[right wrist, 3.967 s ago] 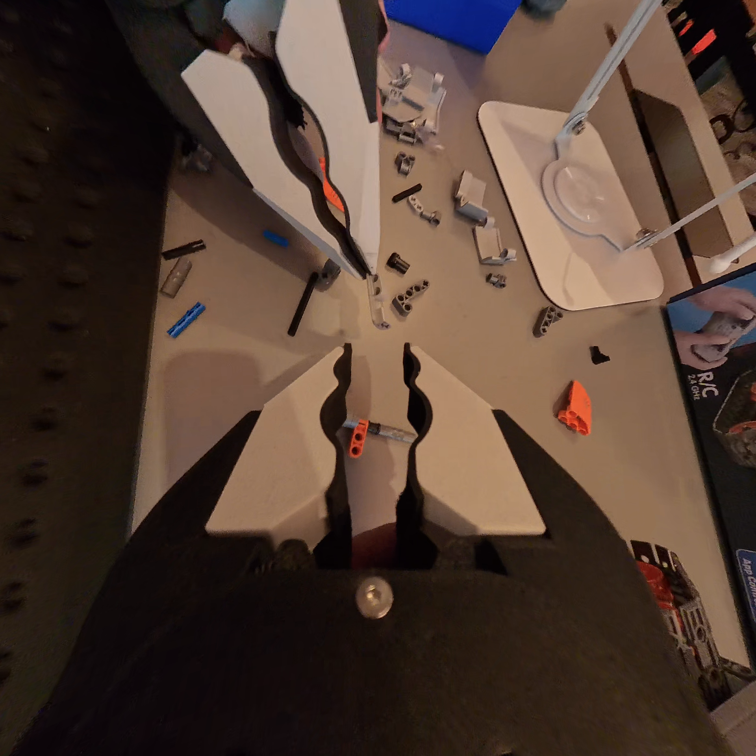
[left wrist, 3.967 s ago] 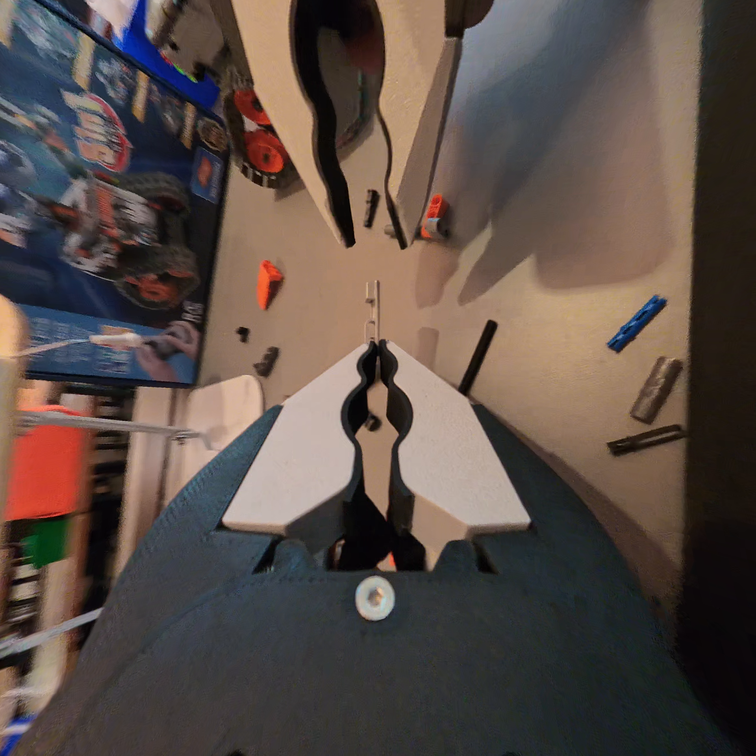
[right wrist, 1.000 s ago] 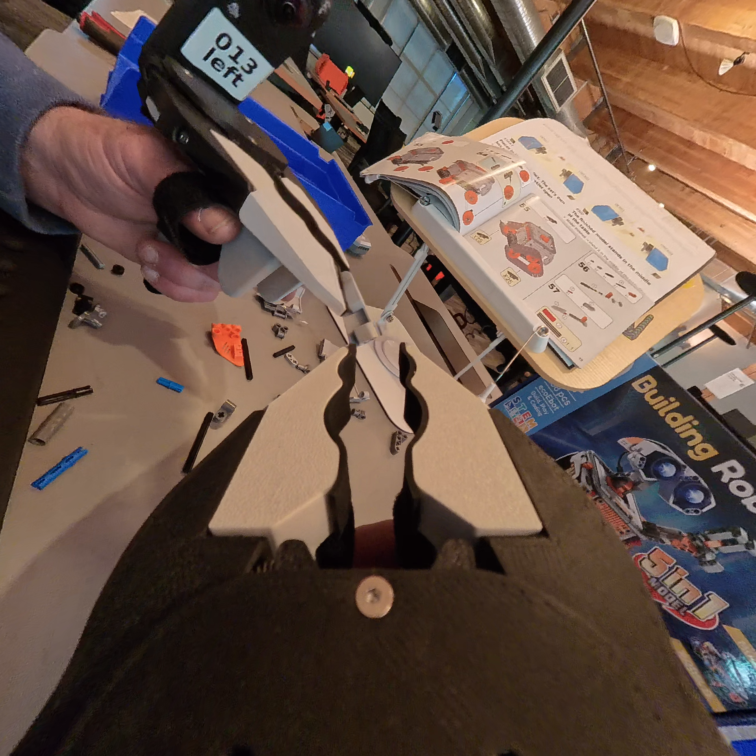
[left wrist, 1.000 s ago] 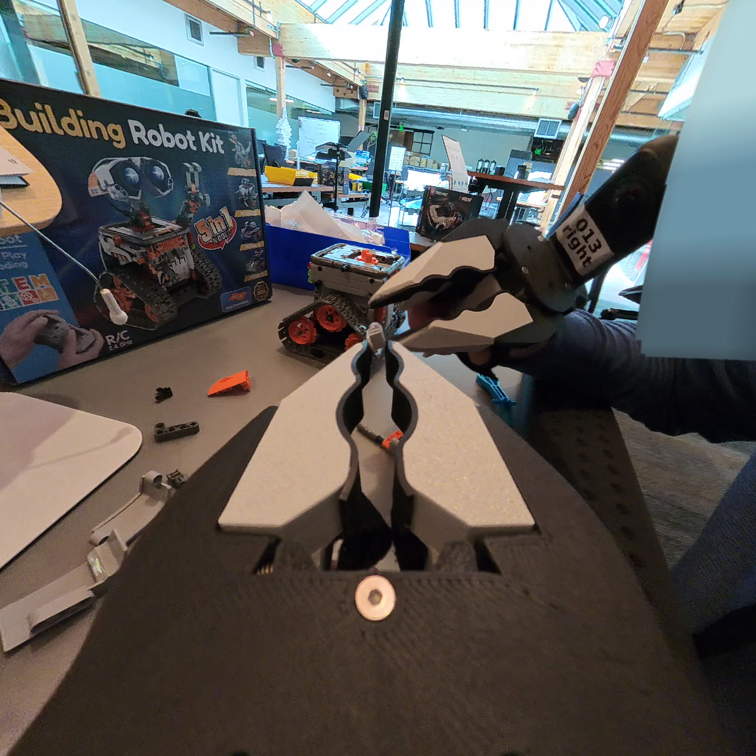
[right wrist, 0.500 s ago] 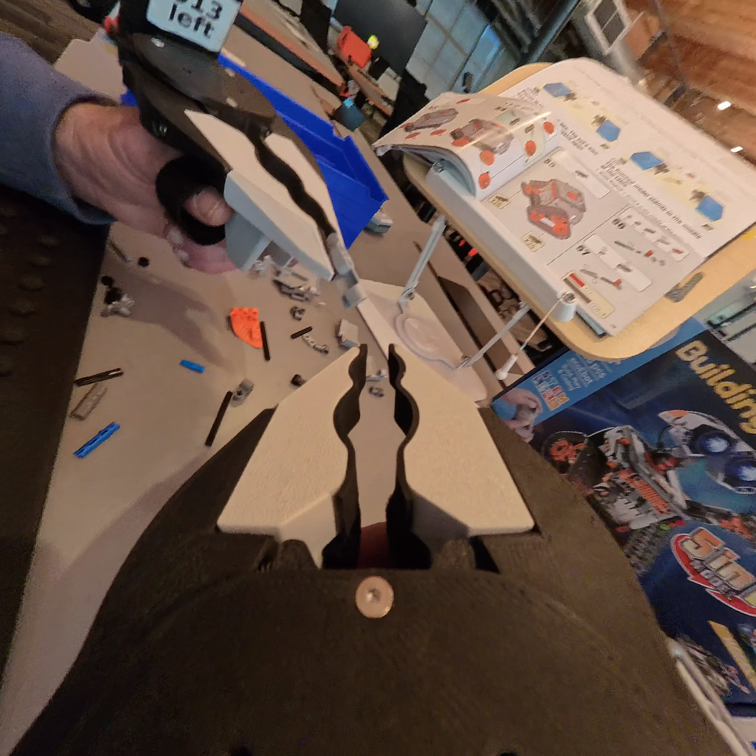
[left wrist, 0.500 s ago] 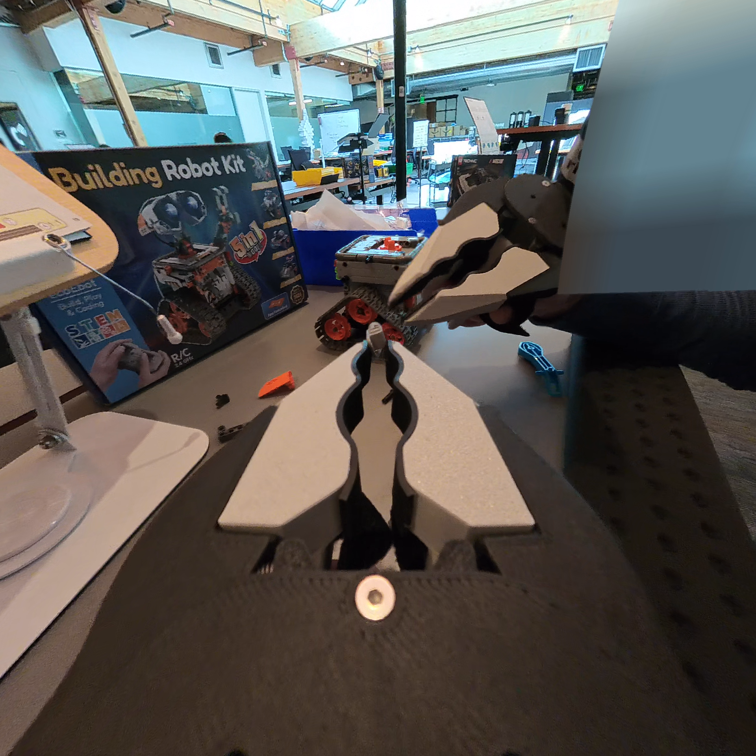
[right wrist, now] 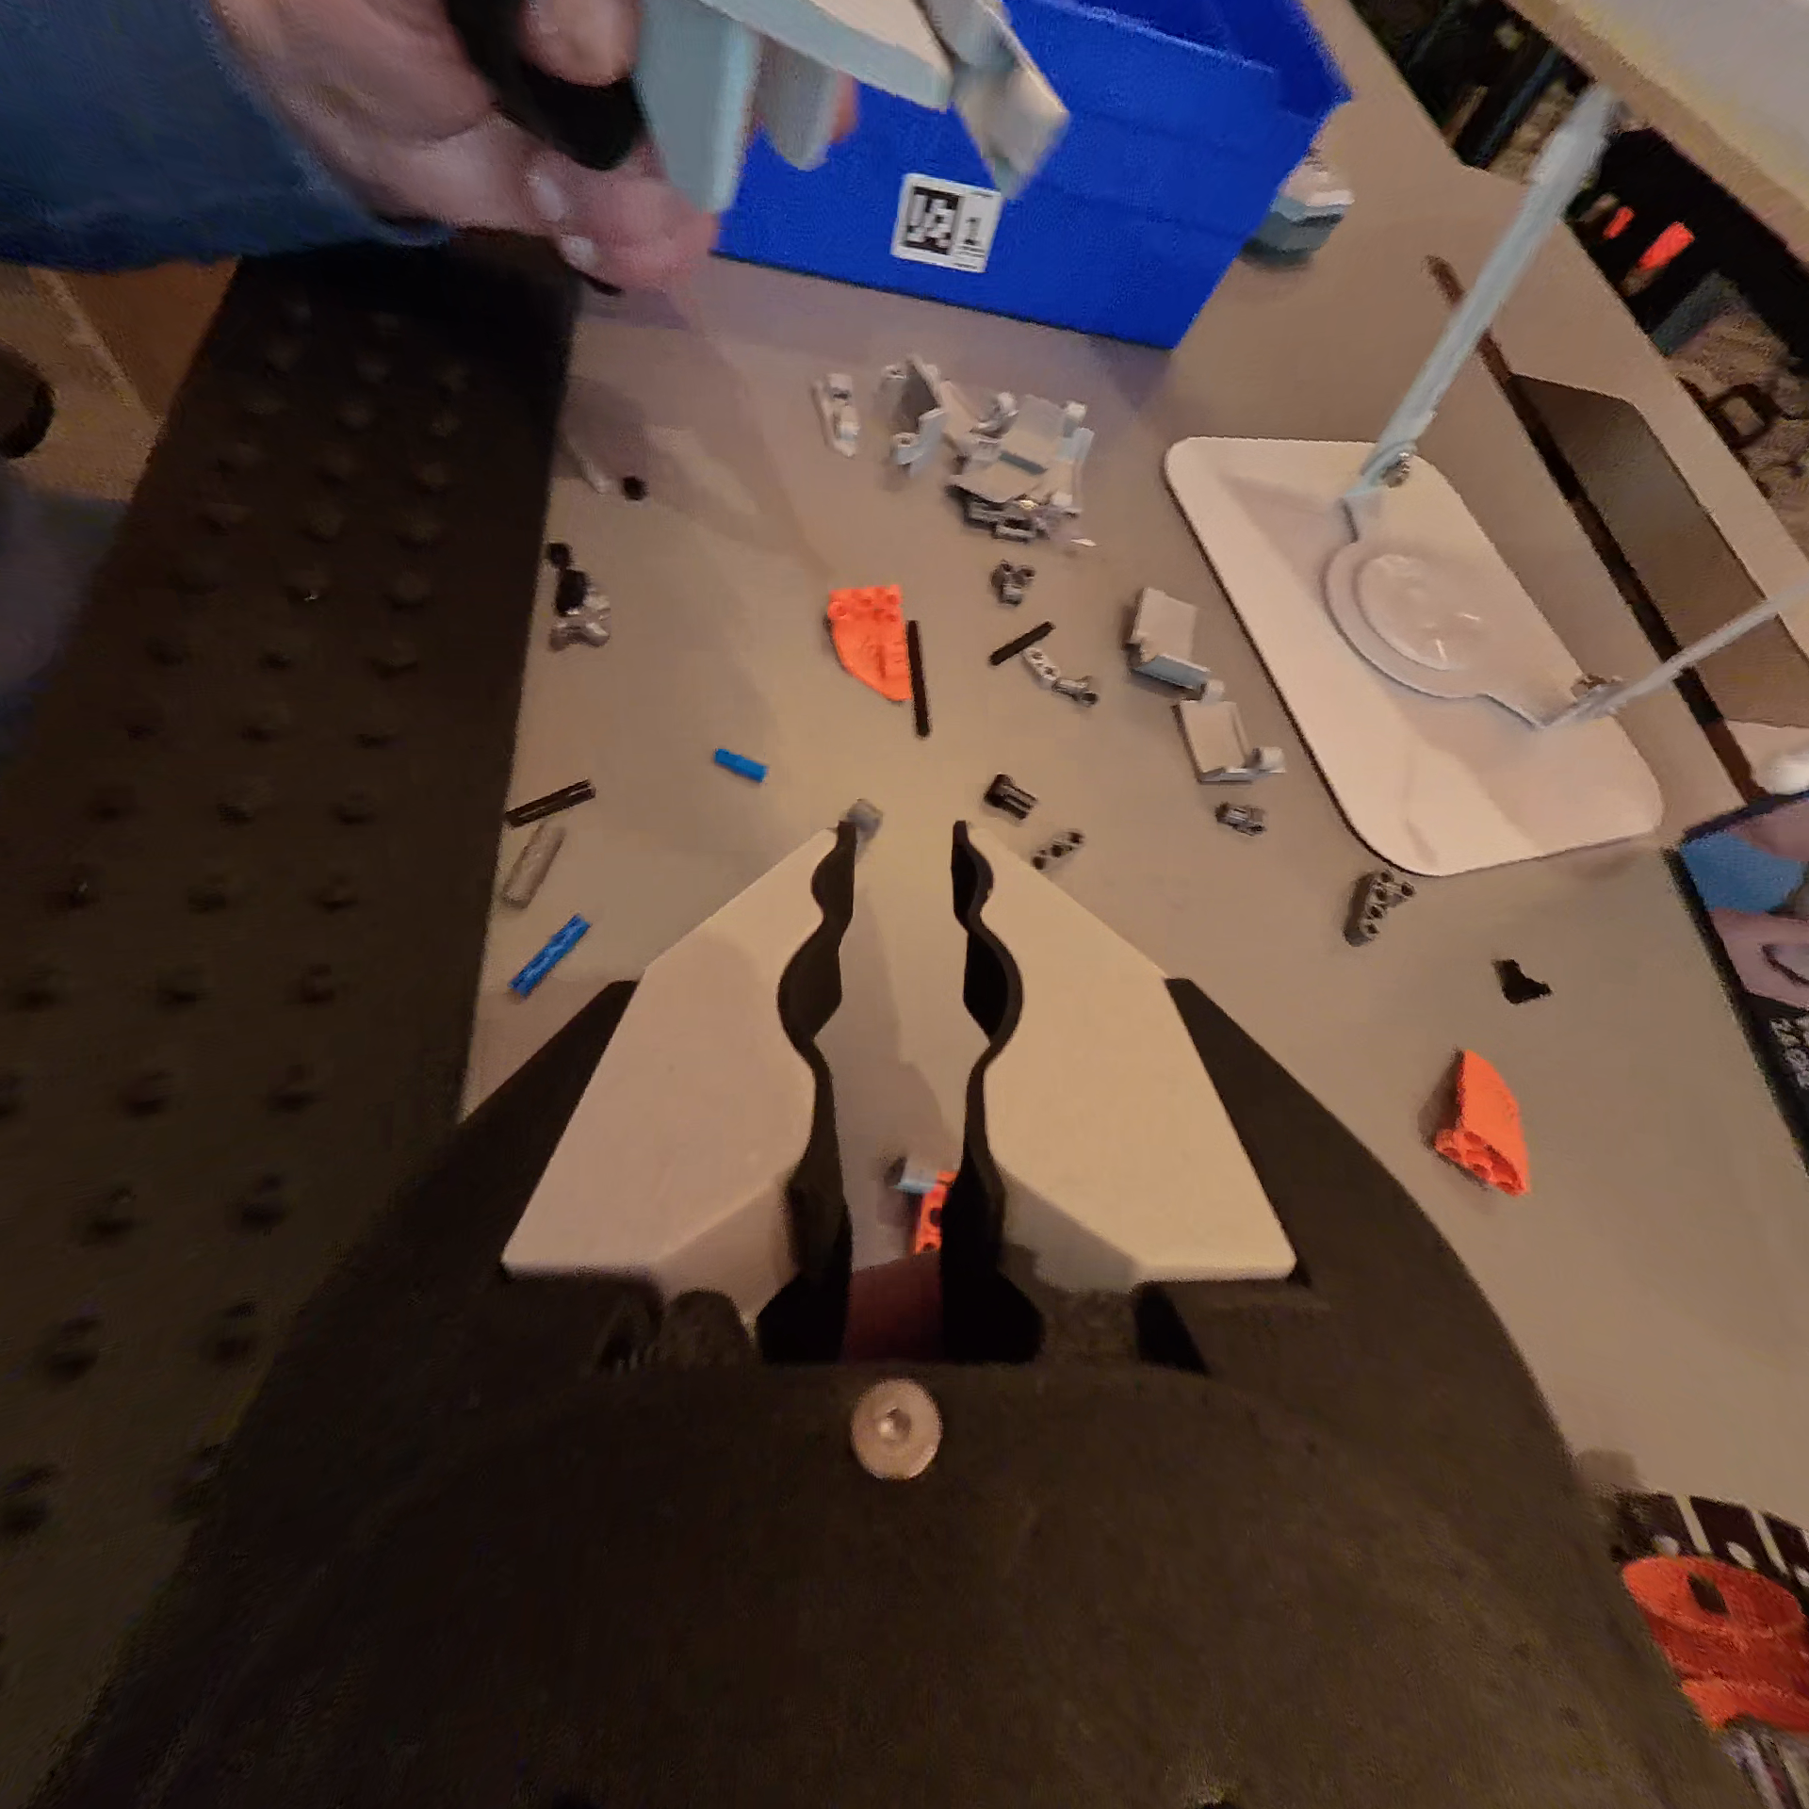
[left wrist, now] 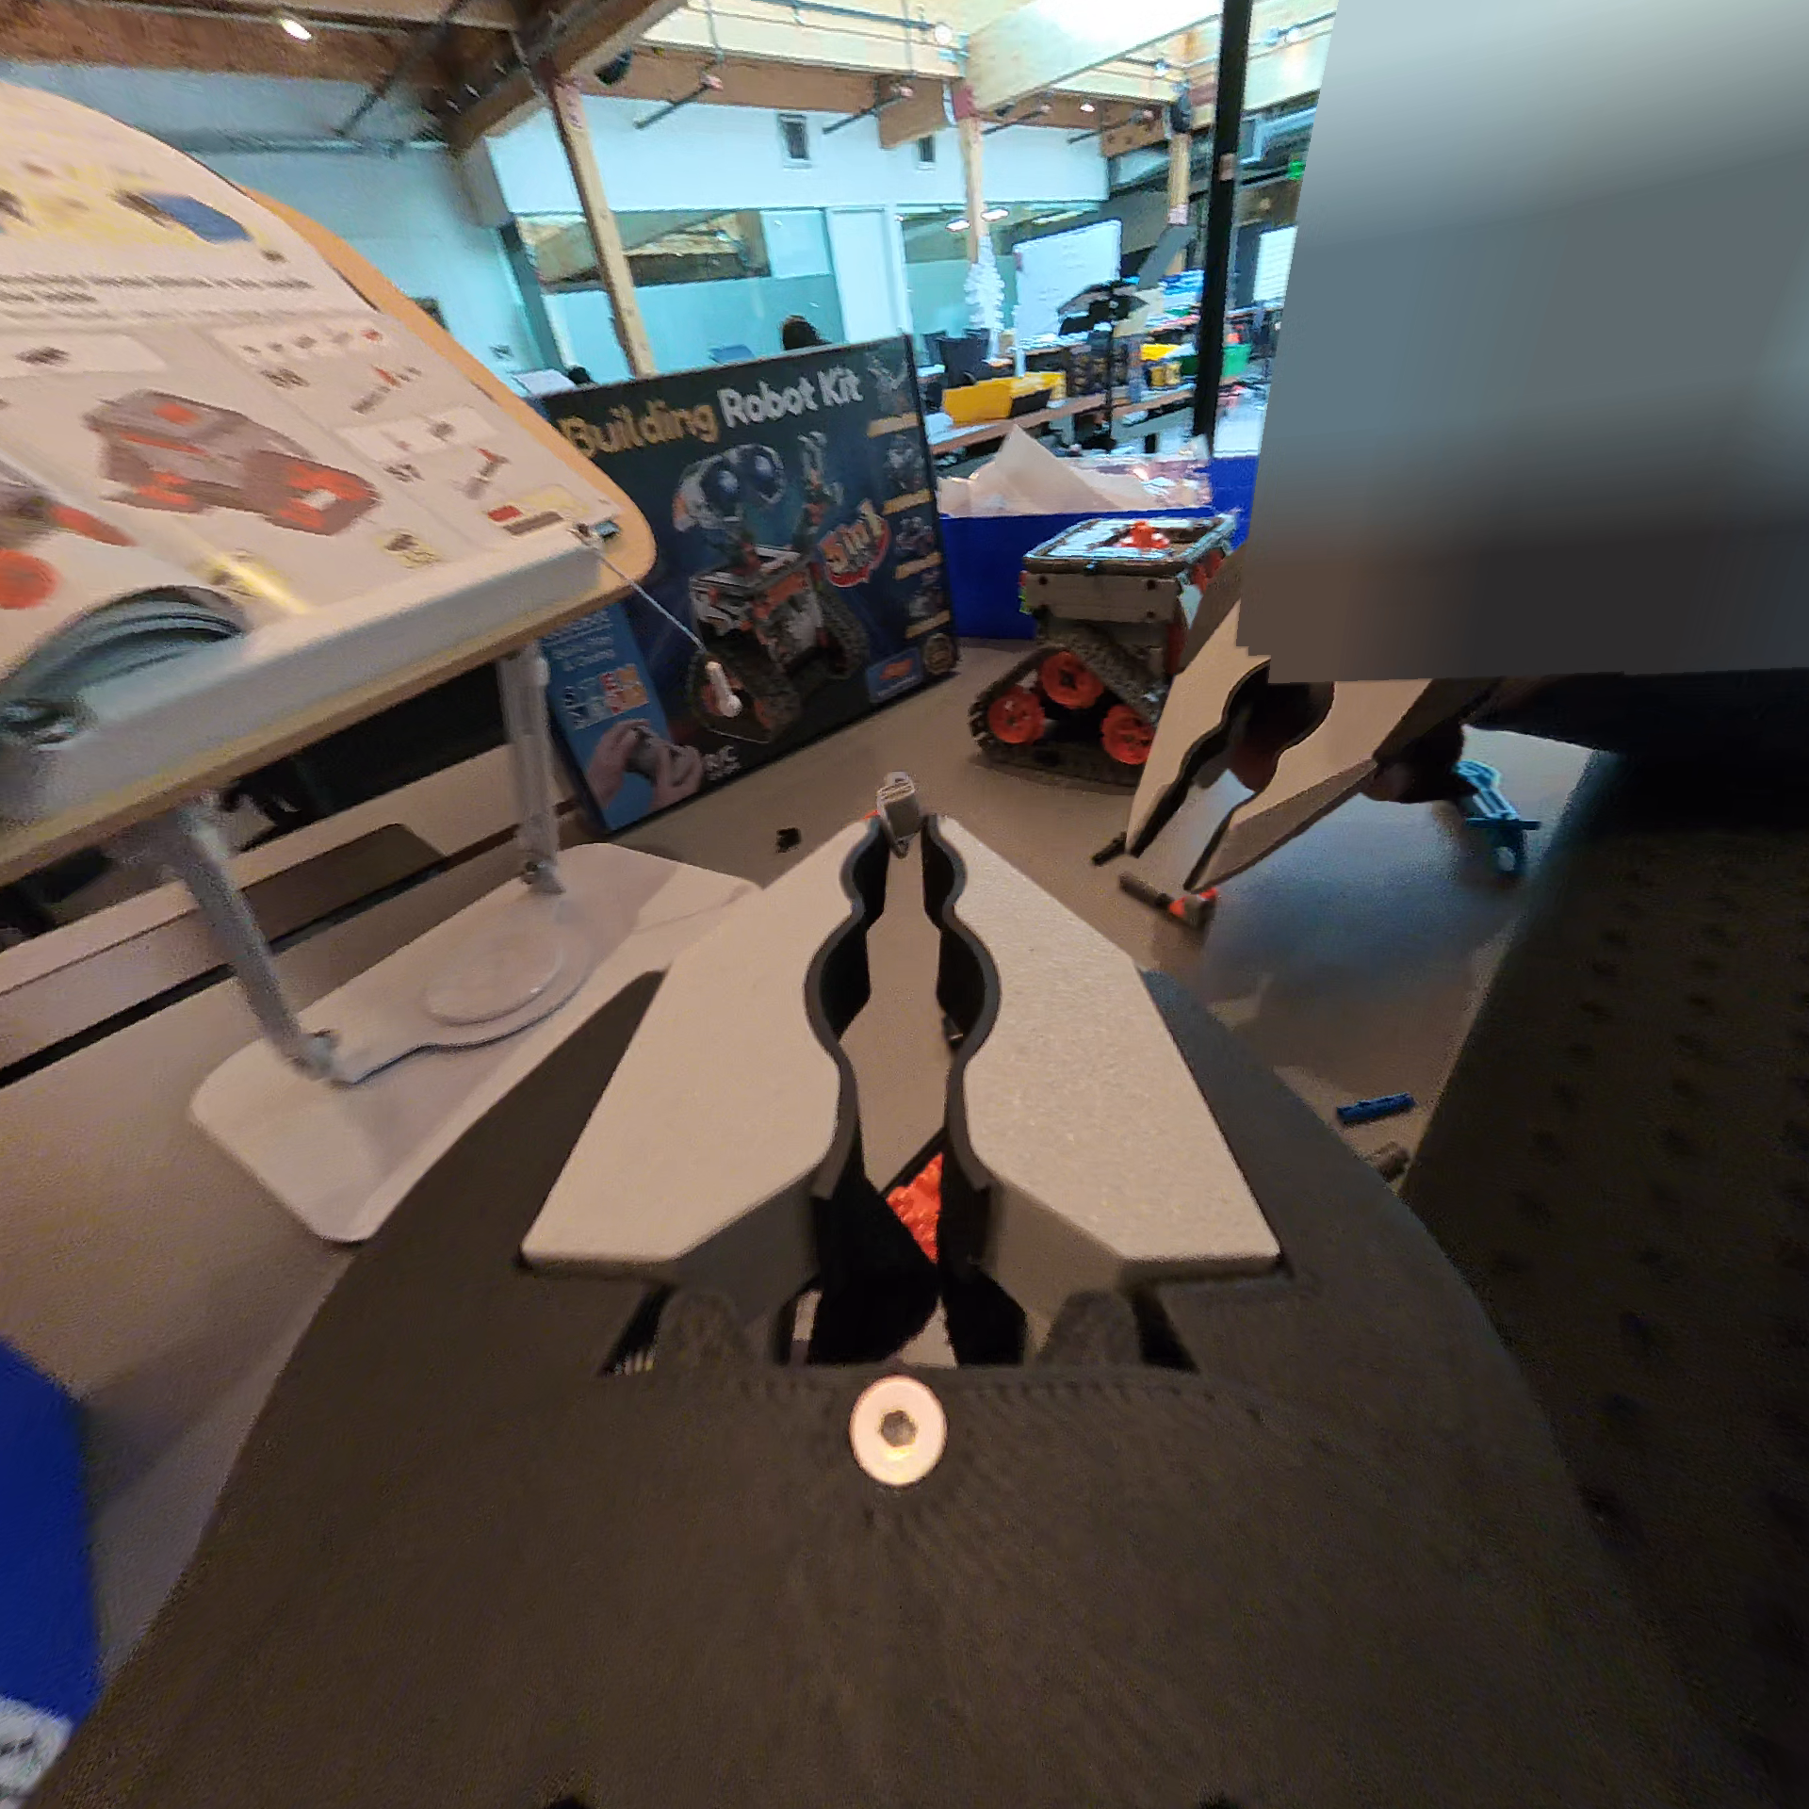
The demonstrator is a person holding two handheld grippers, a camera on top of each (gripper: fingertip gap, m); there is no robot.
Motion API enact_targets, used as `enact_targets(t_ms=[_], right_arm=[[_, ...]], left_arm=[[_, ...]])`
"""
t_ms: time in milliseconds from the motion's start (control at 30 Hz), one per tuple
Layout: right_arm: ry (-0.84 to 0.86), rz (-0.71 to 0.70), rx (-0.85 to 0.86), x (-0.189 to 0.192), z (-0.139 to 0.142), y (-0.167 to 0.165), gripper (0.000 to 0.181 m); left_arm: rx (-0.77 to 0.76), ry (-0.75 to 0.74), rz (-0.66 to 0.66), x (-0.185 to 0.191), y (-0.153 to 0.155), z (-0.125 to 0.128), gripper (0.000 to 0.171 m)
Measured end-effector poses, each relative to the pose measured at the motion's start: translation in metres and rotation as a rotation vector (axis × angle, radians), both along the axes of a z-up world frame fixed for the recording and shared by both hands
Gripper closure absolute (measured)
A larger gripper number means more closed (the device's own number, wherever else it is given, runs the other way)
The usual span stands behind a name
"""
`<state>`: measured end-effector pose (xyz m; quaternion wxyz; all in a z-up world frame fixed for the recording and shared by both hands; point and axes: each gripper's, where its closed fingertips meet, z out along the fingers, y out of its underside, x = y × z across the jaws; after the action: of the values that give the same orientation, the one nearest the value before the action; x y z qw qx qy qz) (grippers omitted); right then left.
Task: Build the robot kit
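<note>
The left claw (left wrist: pixel 902 832) is clenched on a small grey plastic beam piece (left wrist: pixel 899 795). The right claw (right wrist: pixel 905 832) is released over the grey worktop (right wrist: pixel 1224 1028), near the blue plastic bin (right wrist: pixel 1096 196), contents hidden.

The left wrist view looks level across the worktop (left wrist: pixel 1321 940) toward the kit box (left wrist: pixel 773 587). The right wrist view looks steeply down on it from close by. Both share the white stand base (right wrist: pixel 1410 675).

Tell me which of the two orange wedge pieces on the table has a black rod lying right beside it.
The orange wedge farther from the right gripper, near the blue bin: a black rod lies along its edge. The nearer wedge lies alone.
</note>
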<state>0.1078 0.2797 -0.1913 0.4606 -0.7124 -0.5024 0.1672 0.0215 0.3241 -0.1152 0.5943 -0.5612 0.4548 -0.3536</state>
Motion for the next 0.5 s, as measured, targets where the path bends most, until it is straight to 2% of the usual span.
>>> enact_targets(t_ms=[100,167,300,367,500], right_arm=[[-0.019,-0.039,0.005,0.004,0.000,0.012,0.162],[-0.008,-0.005,-0.023,-0.005,-0.001,0.011,0.162],[-0.043,0.080,-0.058,-0.033,-0.011,0.001,0.160],[-0.071,0.119,-0.075,-0.046,-0.016,-0.005,0.155],[-0.114,0.172,-0.085,-0.057,-0.017,-0.009,0.158]], left_arm=[[0.066,0.005,0.079,-0.019,0.000,0.005,0.166],[0.122,0.039,0.154,-0.030,0.002,0.002,0.166],[0.175,0.071,0.180,-0.041,-0.009,-0.002,0.166],[0.161,0.077,0.188,-0.047,-0.011,-0.006,0.166],[0.111,0.052,0.209,-0.061,-0.009,-0.015,0.166]])
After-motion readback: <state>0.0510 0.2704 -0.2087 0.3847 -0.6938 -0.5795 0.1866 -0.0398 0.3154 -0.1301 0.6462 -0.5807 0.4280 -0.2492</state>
